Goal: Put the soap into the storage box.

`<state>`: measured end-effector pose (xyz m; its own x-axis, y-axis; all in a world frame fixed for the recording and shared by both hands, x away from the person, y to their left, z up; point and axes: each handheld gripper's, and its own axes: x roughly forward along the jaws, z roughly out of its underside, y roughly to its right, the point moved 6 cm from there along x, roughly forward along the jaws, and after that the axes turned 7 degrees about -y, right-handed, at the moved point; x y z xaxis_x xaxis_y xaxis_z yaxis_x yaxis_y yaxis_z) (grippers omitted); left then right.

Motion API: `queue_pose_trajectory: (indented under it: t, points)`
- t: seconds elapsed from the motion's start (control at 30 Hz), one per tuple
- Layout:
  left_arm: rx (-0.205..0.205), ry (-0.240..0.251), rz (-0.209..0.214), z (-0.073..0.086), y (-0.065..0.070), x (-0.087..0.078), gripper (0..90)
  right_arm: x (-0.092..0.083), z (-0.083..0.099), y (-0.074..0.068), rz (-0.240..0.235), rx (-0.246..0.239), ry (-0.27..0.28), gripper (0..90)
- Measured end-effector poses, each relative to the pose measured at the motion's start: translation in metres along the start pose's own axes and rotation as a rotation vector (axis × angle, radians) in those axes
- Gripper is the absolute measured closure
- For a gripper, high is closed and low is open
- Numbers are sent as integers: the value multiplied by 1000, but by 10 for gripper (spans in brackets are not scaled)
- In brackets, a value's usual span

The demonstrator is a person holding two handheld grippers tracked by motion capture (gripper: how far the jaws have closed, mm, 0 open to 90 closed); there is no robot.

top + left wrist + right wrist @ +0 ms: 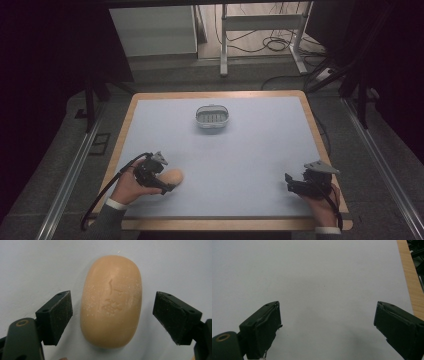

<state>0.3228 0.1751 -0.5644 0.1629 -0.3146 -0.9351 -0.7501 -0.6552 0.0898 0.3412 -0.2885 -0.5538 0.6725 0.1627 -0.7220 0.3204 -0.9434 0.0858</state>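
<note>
While the left gripper (112, 317) straddles the soap bar (111, 301) at the table's (250, 165) near-left with jaws wide and not touching, nothing is grasped yet; the soap dish (212, 118) waits well apart, and the right gripper (329, 327) idles open.

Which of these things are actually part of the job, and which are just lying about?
Part of the job:
- soap bar, lying between the open jaws of the left tool
- small grey basket, possibly where the soap goes

Just about:
- right tool, open over bare table
- cables and desk frame on the floor behind
</note>
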Motion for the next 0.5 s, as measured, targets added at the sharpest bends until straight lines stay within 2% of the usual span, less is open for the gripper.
queue_pose_trajectory:
  t: [0.2,0.37,0.5]
  points:
    - [7,-40,-9,-1,-2,10,180,1,0,0,4,-1,-3,73]
    - [5,-44,-20,-1,-2,12,205,1,0,0,4,-4,-4,73]
    - [3,-39,-27,-2,-3,11,299,1,1,0,5,-2,-4,73]
